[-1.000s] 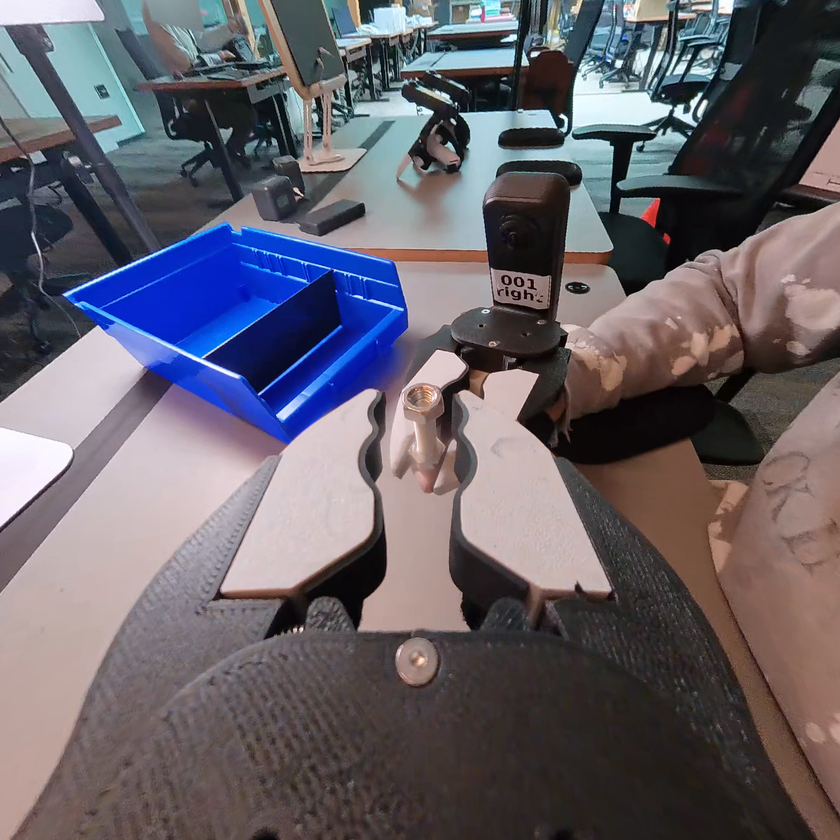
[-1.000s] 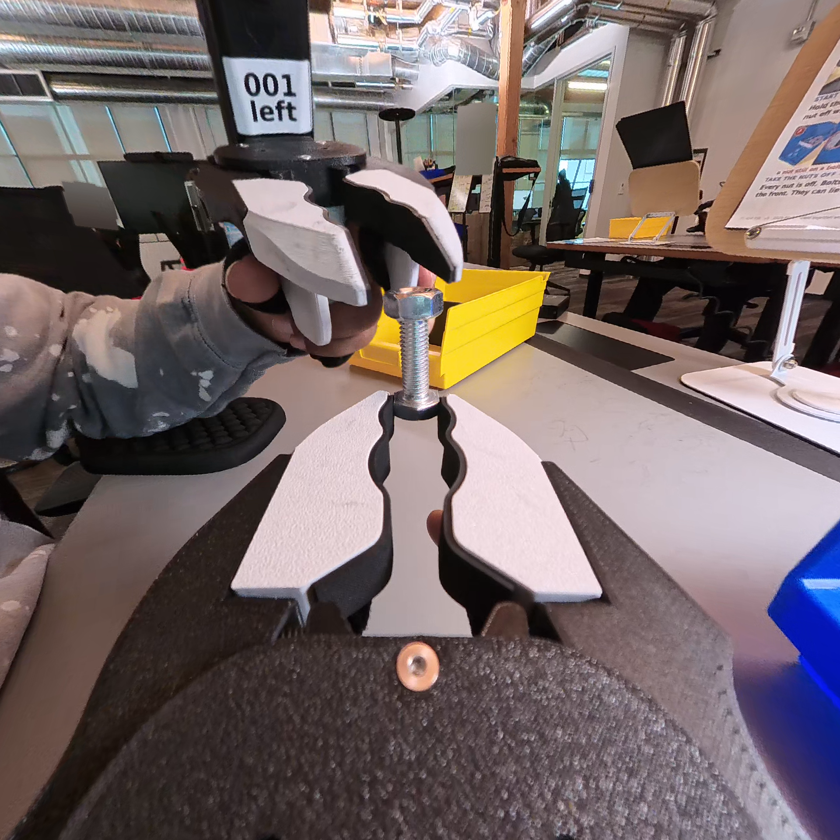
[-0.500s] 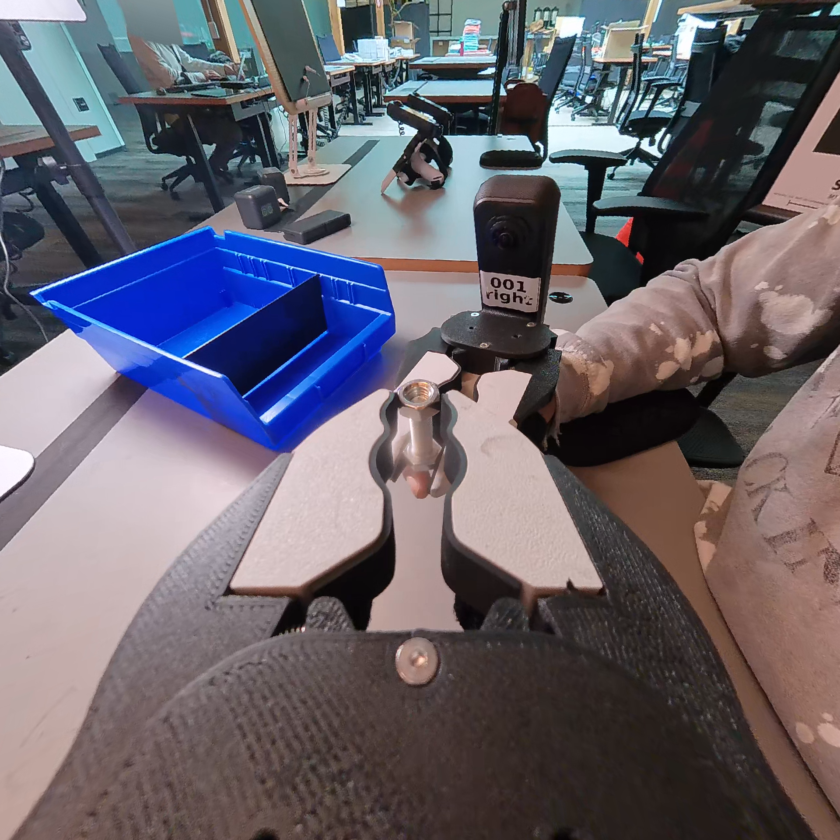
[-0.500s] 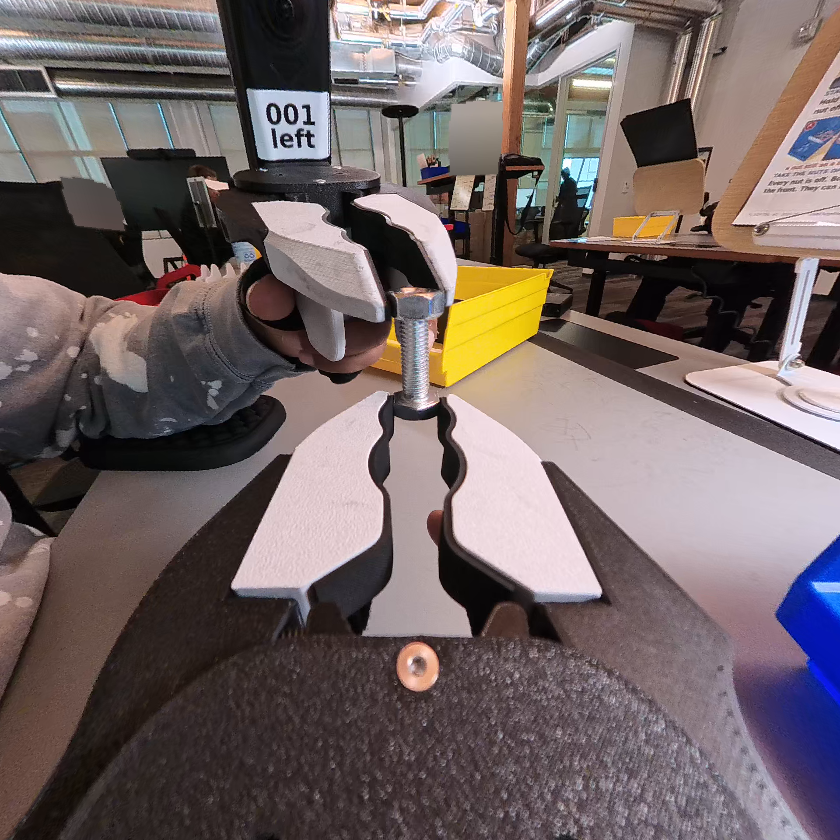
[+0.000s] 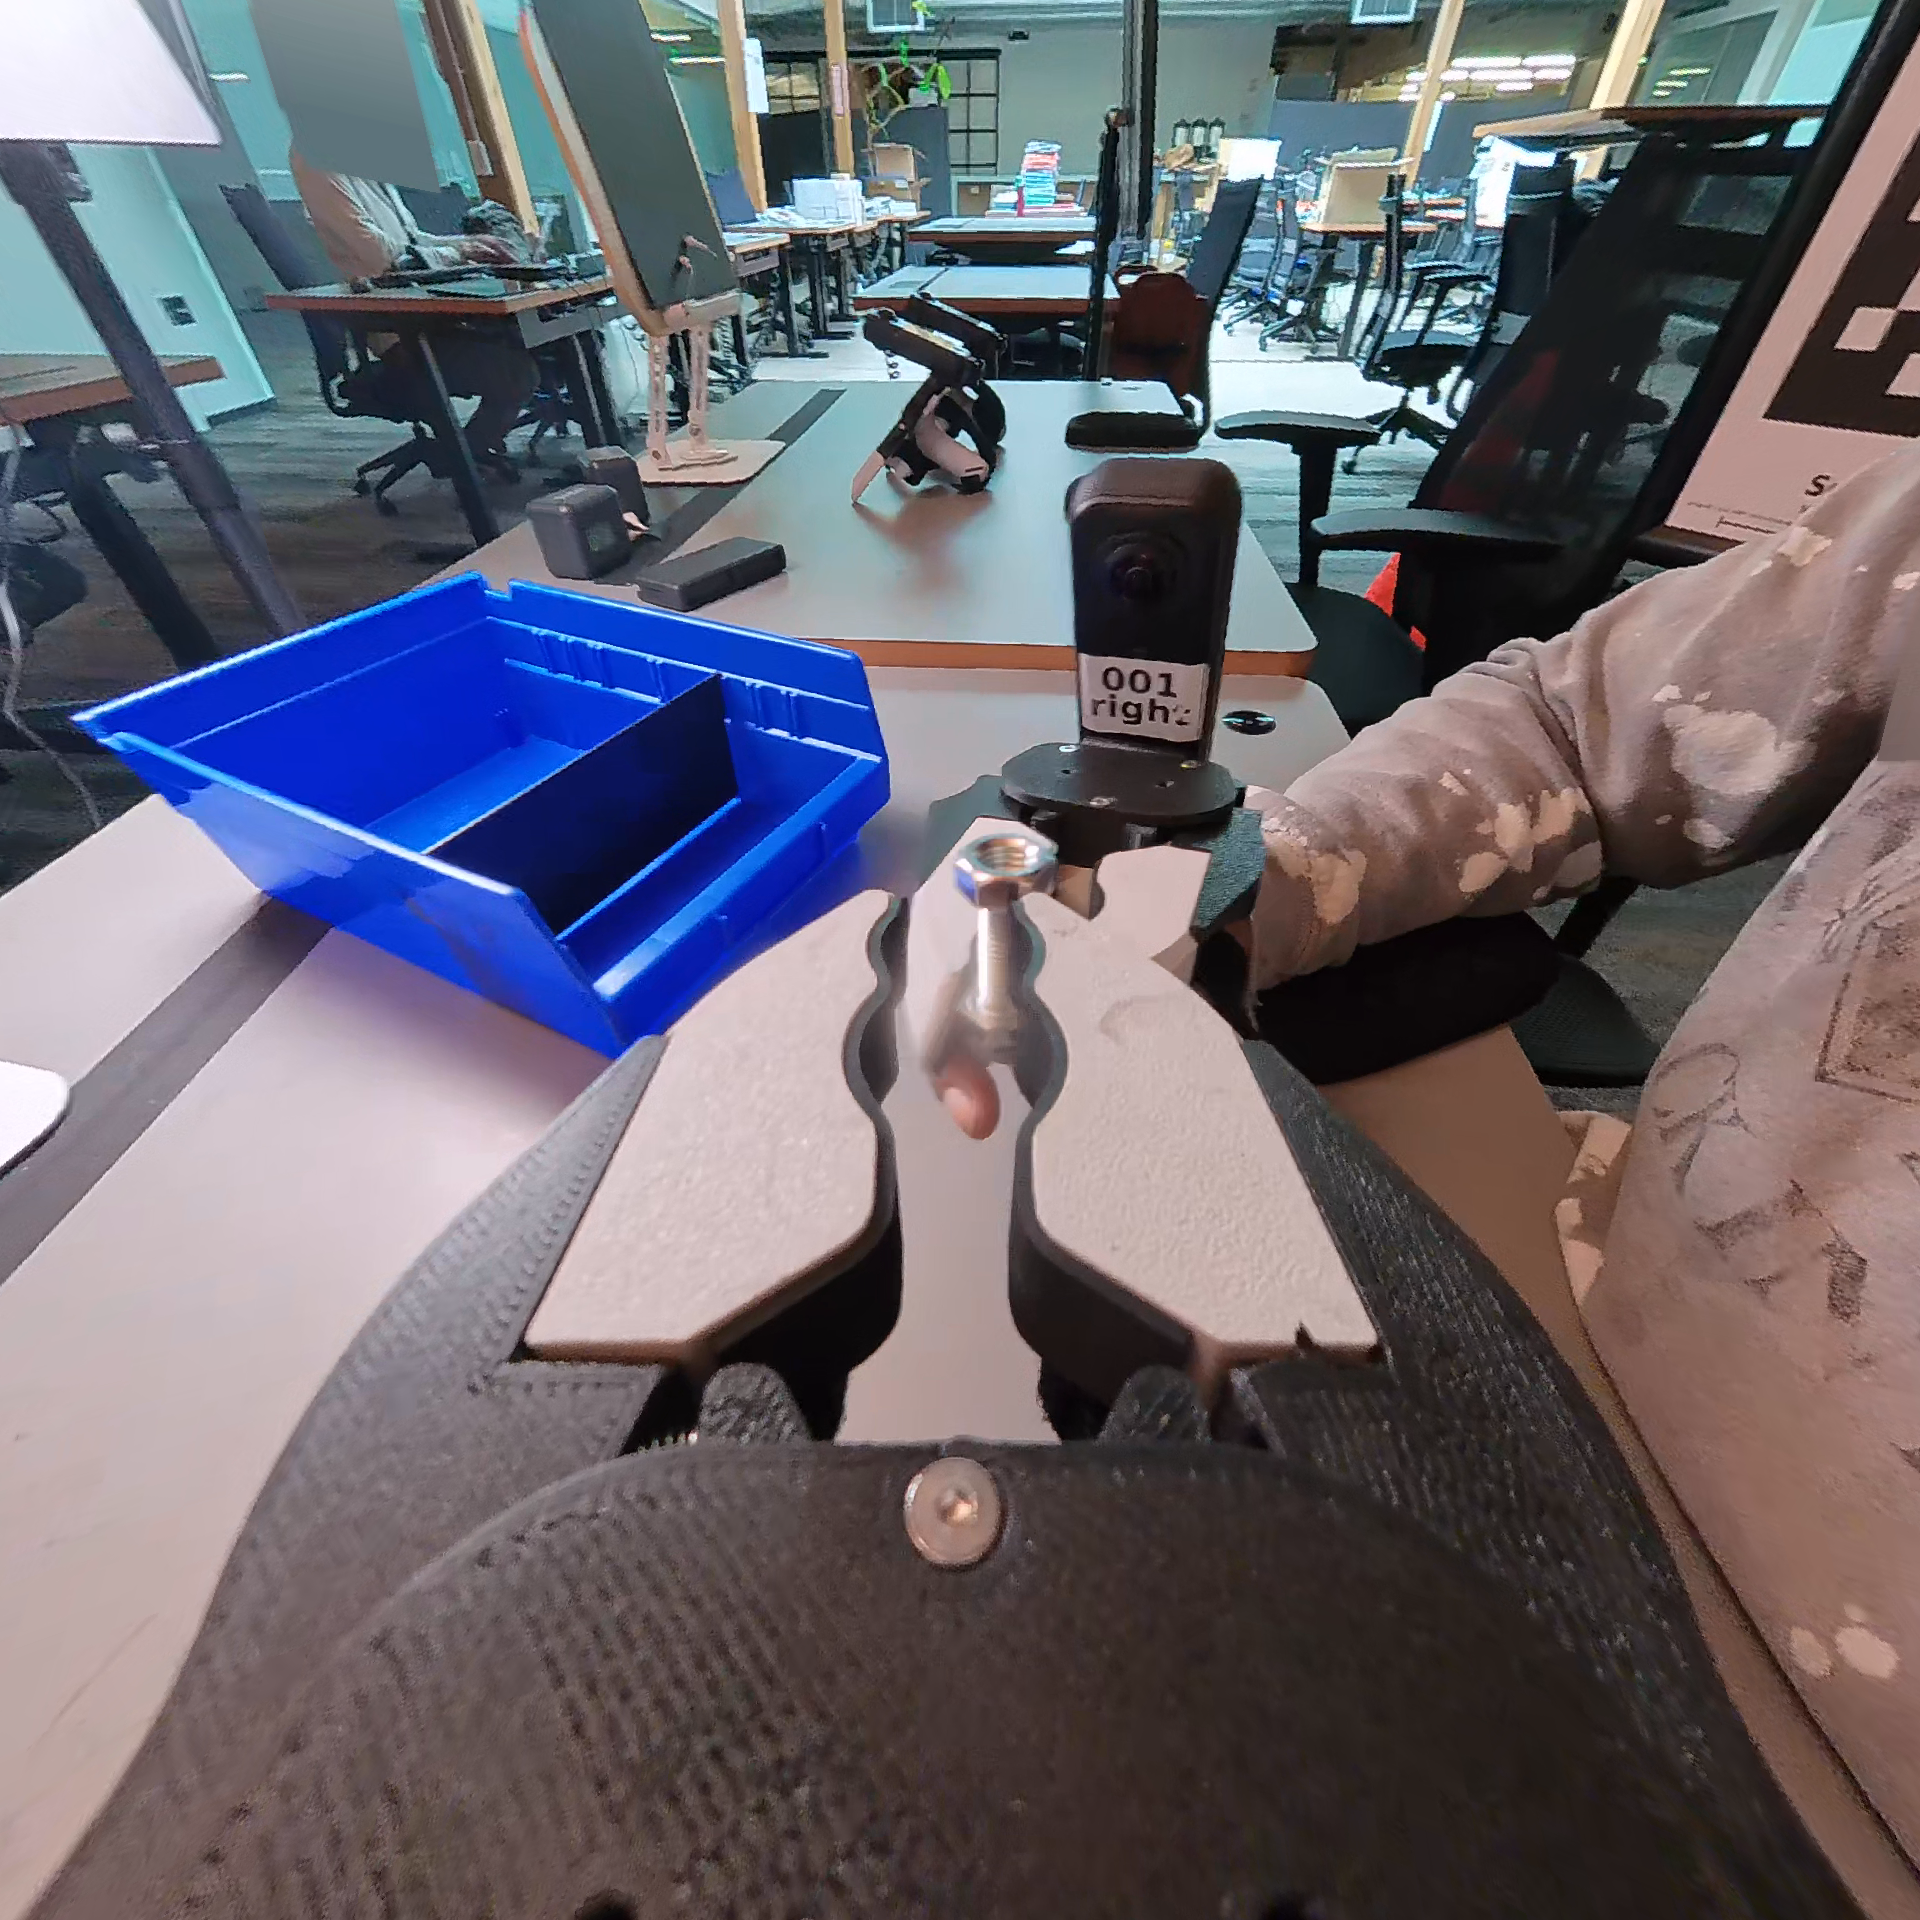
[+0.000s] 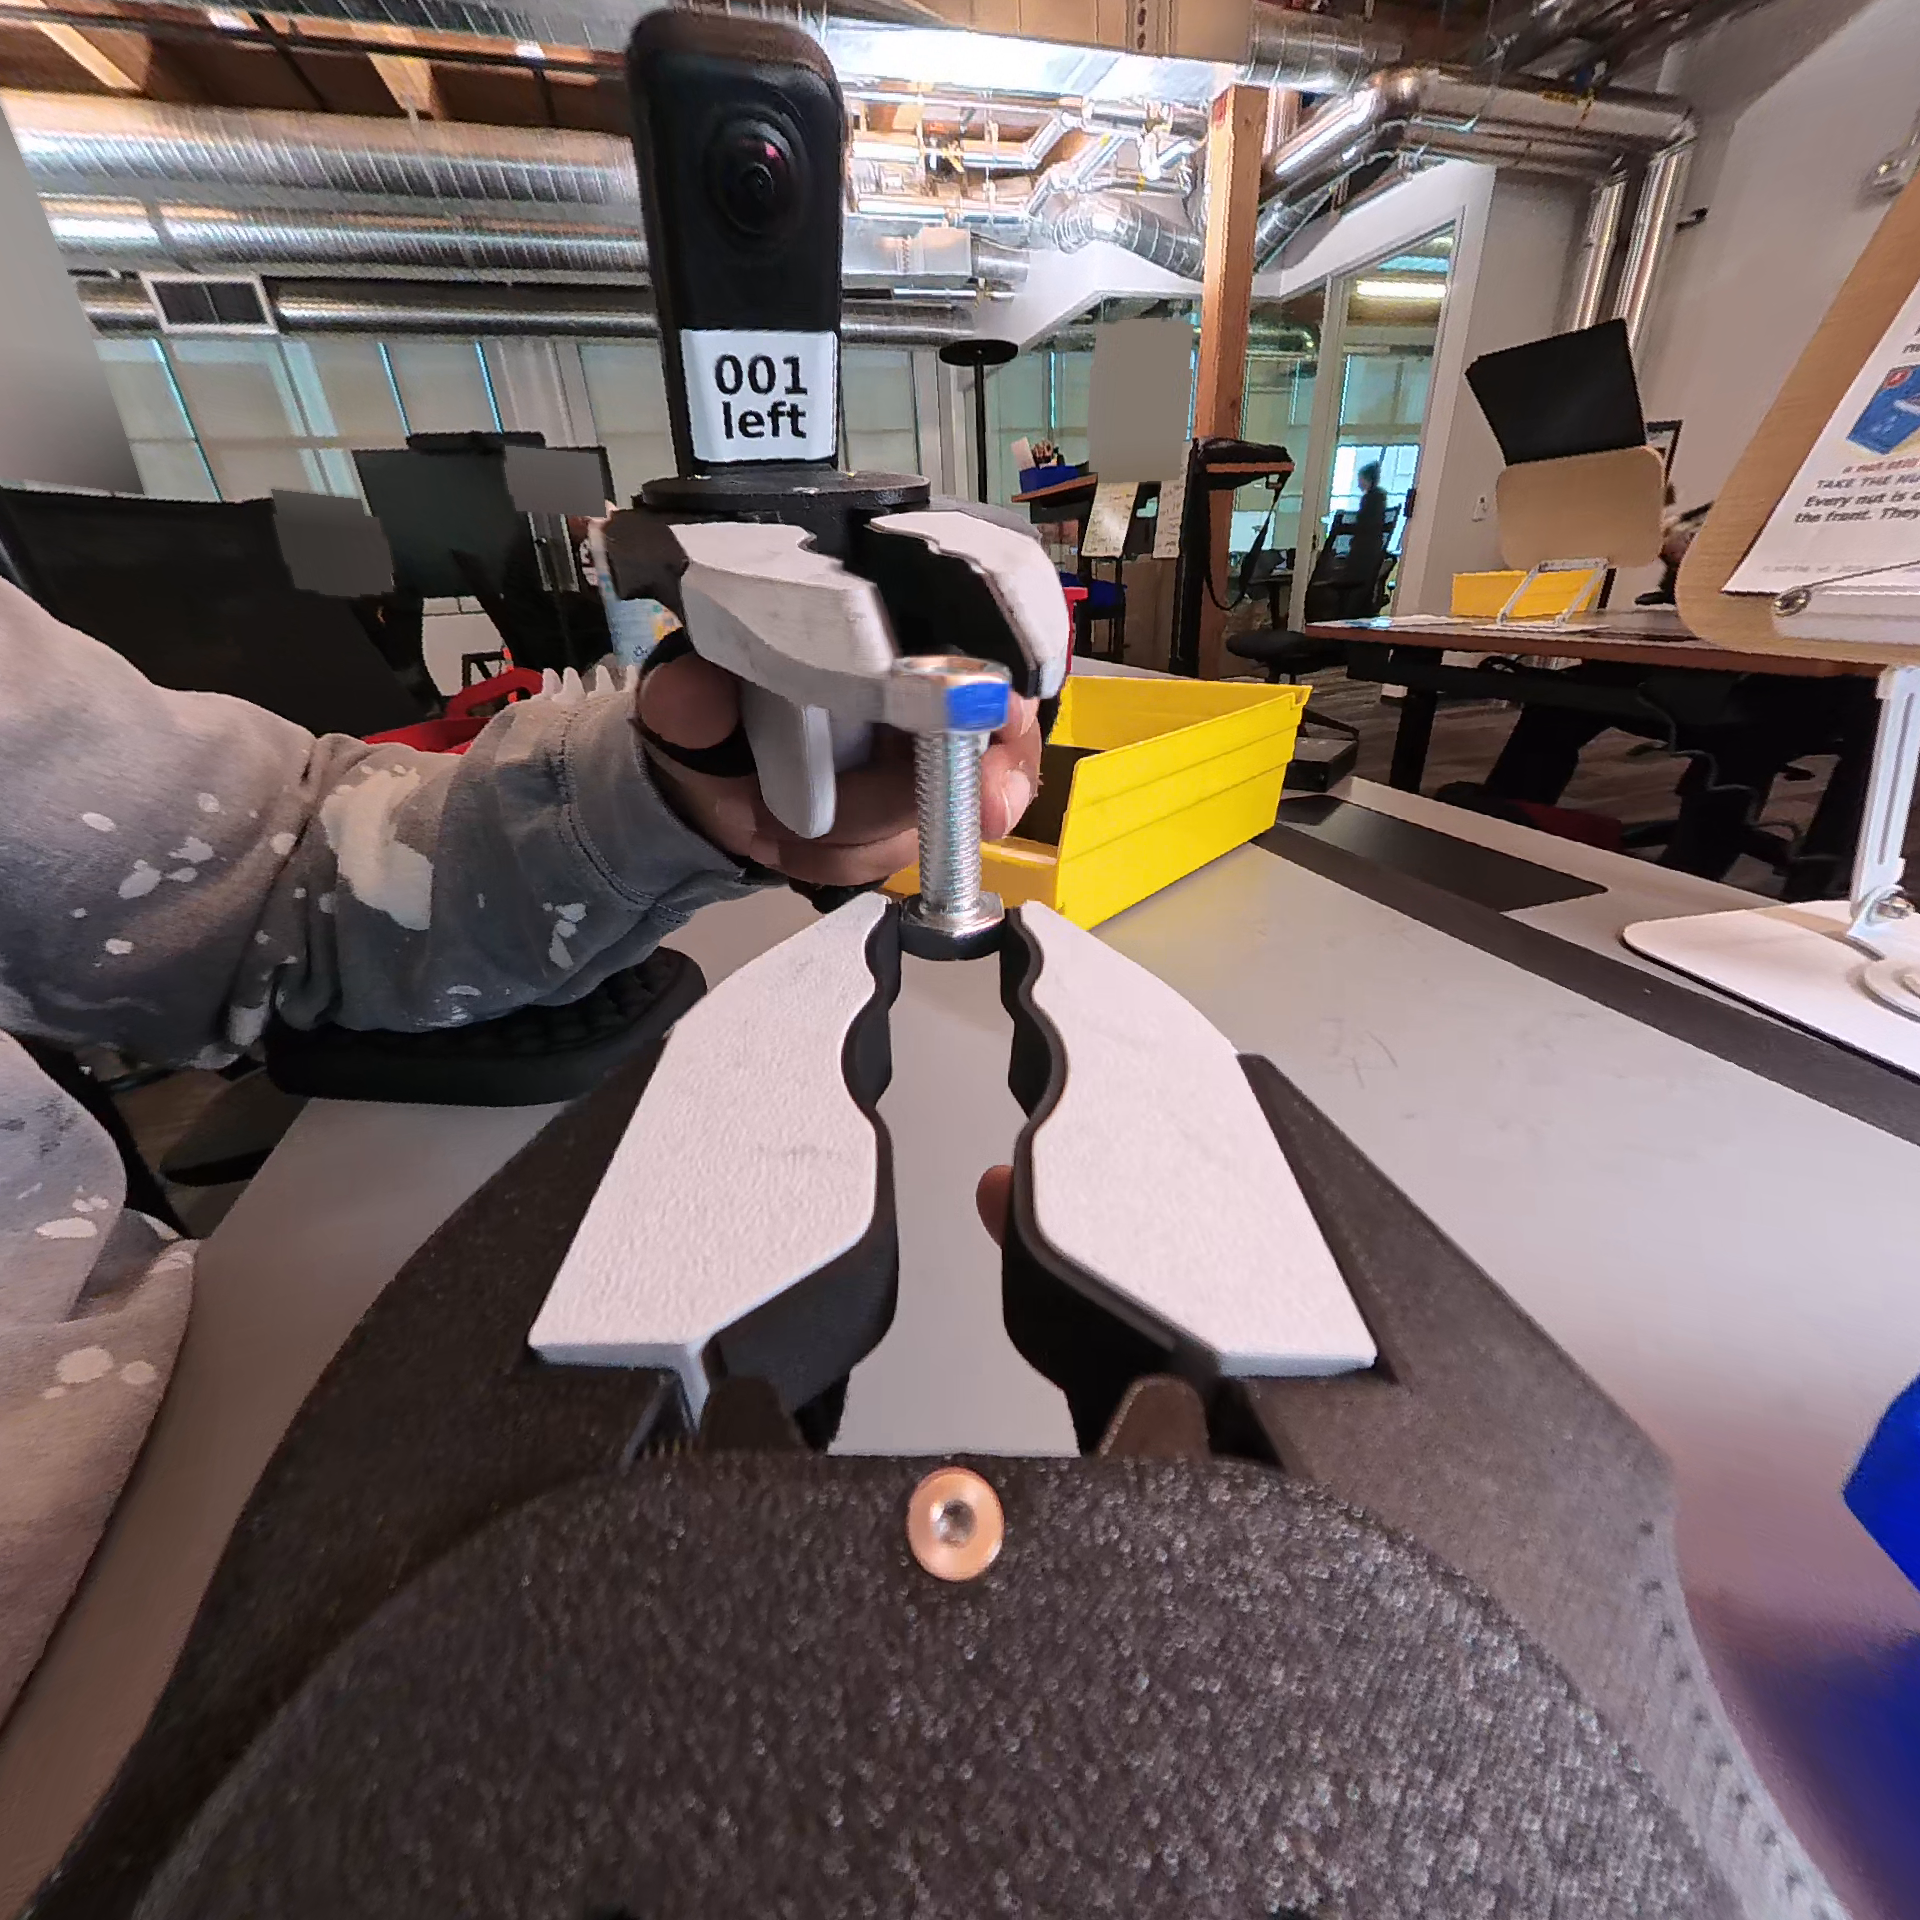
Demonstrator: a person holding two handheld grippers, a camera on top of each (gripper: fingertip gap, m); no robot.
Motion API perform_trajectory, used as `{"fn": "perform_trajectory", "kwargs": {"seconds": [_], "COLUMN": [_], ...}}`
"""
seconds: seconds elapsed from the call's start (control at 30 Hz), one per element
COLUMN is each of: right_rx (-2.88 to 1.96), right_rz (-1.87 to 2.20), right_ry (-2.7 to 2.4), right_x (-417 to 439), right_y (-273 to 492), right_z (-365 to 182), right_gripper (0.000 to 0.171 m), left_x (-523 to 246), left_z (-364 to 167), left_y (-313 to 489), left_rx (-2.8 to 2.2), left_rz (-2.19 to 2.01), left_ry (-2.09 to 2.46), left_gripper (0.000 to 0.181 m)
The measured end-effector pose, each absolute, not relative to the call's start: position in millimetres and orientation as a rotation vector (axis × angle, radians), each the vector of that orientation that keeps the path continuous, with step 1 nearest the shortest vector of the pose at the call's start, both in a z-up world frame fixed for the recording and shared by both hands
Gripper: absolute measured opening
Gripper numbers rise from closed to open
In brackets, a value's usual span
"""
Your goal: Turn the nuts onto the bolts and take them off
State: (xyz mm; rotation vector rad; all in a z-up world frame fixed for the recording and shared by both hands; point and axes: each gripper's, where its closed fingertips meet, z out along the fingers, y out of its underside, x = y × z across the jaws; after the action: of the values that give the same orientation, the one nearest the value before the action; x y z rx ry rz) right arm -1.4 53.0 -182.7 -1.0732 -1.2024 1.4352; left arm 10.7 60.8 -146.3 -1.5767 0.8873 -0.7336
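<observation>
Steel bolt (image 6: 951,831) upright — right hand-held gripper (image 6: 951,930) clamped on its head, left hand-held gripper (image 6: 951,681) pinching the nut (image 6: 951,698) on top, above the bench (image 6: 1455,1039).

Bolt (image 6: 951,821) and hex nut (image 5: 1004,865): bright, shiny metal, threads crisp. Gripper fingers (image 6: 764,1132) matt grey, finely grained, on coarse black textured plastic. Blue bin (image 5: 499,790) and yellow bin (image 6: 1164,790): smooth glossy plastic; tabletop (image 6: 1455,1091) matt grey.

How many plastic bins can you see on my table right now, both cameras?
2. A blue bin with a dark divider sits left of the grippers in the left wrist view; a yellow bin stands behind the bolt in the right wrist view. More may lie out of frame.
</observation>
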Motion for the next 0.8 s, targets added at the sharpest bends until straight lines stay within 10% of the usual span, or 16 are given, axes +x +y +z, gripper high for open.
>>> {"fn": "perform_trajectory", "kwargs": {"seconds": [0.8], "right_rx": [-1.099], "right_rz": [1.412], "right_ry": [-1.186], "right_x": [-2.1], "right_y": [58.7], "right_z": [-183.2], "right_gripper": [0.018], "left_x": [6.9], "left_z": [-145.8], "left_y": [62.7], "left_rx": [-1.532], "left_rz": [-0.911], "left_ry": [0.781], "left_gripper": [0.028]}}
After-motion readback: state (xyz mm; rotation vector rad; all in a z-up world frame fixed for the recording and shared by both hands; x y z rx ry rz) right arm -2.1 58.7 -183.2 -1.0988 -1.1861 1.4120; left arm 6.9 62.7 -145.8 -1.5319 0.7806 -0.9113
